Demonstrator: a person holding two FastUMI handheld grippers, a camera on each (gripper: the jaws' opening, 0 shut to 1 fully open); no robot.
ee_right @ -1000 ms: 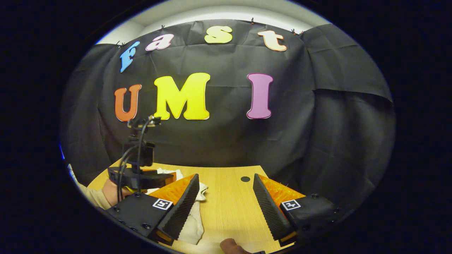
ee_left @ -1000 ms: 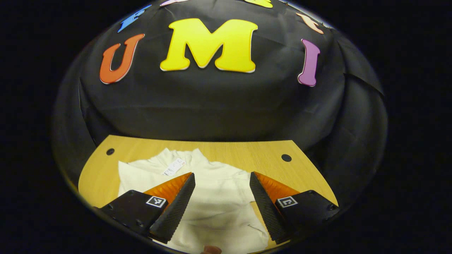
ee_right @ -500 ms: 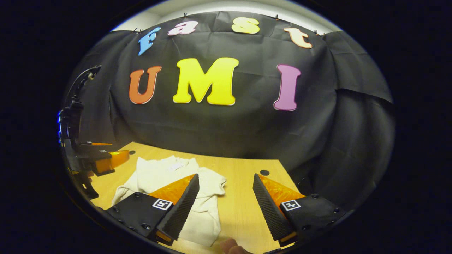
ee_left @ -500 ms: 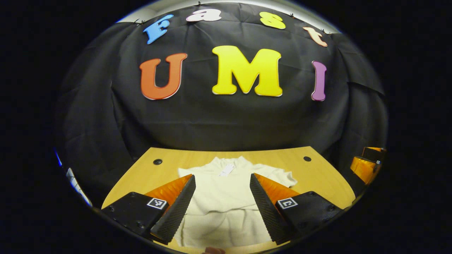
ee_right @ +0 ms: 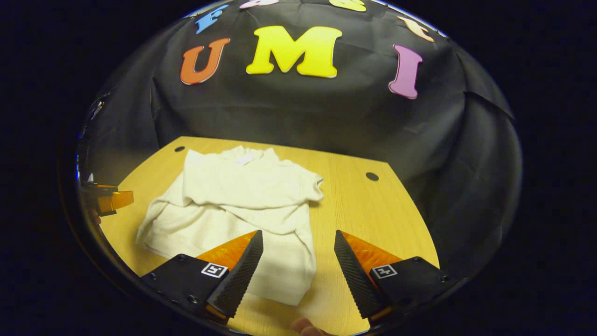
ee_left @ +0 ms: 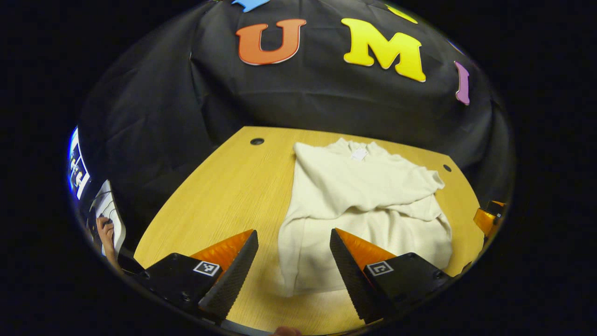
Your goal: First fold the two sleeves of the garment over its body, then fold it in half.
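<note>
Item: cream garment (ee_left: 368, 205), lying flat on the wooden counter (ee_left: 224, 186), collar and label toward the far wall. In the left gripper view it is lying ahead and slightly right of the left tongs (ee_left: 294, 268); in the right gripper view it is spreading ahead and left of the right tongs (ee_right: 298, 270), its near hem reaching between their tips.

Condition: both sleeves are lying crossed over the body, one cuff (ee_left: 436, 179) pointing right in the left gripper view. The lower part is showing below the sleeves, so the garment is not looking halved.

Tongs: both pairs are standing apart, gripping nothing and hovering above the near edge. The other gripper (ee_right: 109, 199) is showing at the left edge of the right gripper view.

Step, as judged: the sleeve folds appear in place, with the fold in half outstanding. The next move is calling for each pair to pinch a hem corner and carry the hem toward the collar, keeping the sleeves tucked.
</note>
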